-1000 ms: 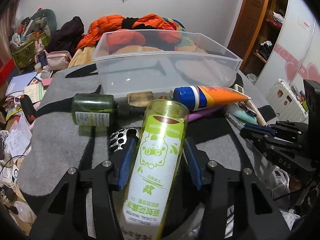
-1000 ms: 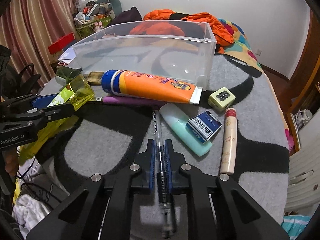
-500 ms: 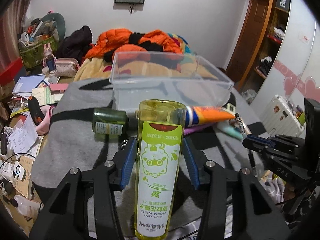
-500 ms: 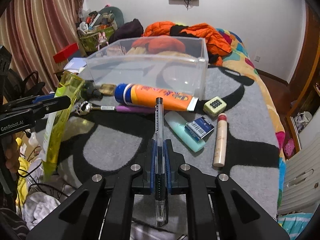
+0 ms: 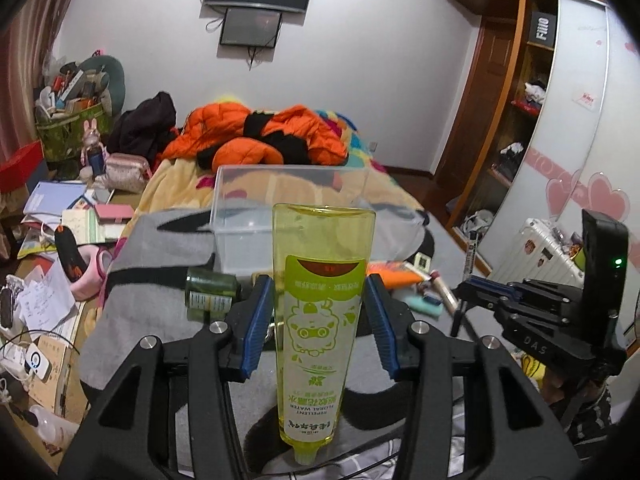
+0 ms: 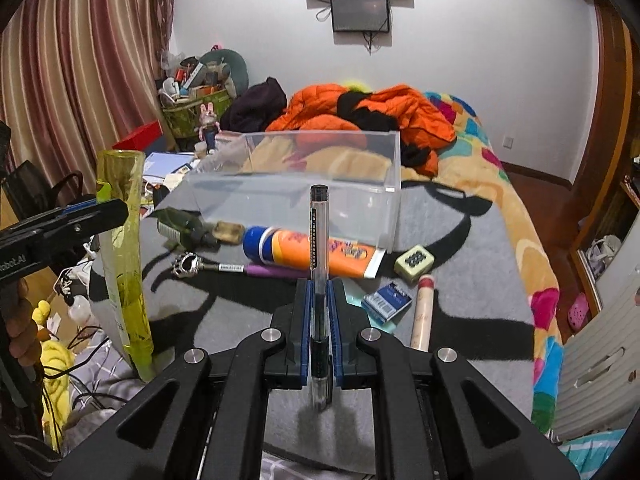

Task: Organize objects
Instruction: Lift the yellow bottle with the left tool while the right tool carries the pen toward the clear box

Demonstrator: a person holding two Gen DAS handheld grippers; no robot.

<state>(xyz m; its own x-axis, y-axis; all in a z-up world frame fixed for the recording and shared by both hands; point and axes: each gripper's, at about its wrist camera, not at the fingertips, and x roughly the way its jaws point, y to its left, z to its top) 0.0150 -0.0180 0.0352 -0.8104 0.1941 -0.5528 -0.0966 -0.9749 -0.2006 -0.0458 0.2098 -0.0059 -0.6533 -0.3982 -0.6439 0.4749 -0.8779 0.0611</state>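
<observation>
Left wrist view: yellow bottle (image 5: 323, 320) label reads "REPELLENT FLORAL WATER".

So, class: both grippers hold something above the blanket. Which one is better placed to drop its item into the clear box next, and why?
Probably the right gripper. Its pen points straight at the clear box, just beyond the orange tube. The left gripper holds a bulkier yellow bottle, off to the box's side in the right wrist view.

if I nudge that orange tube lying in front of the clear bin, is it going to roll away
Probably not far. The orange tube looks round near its blue cap but ends in a flat crimp, so it would likely pivot. The fuzzy grey blanket should add drag. It looks soft, likely denting under a grip.
</observation>
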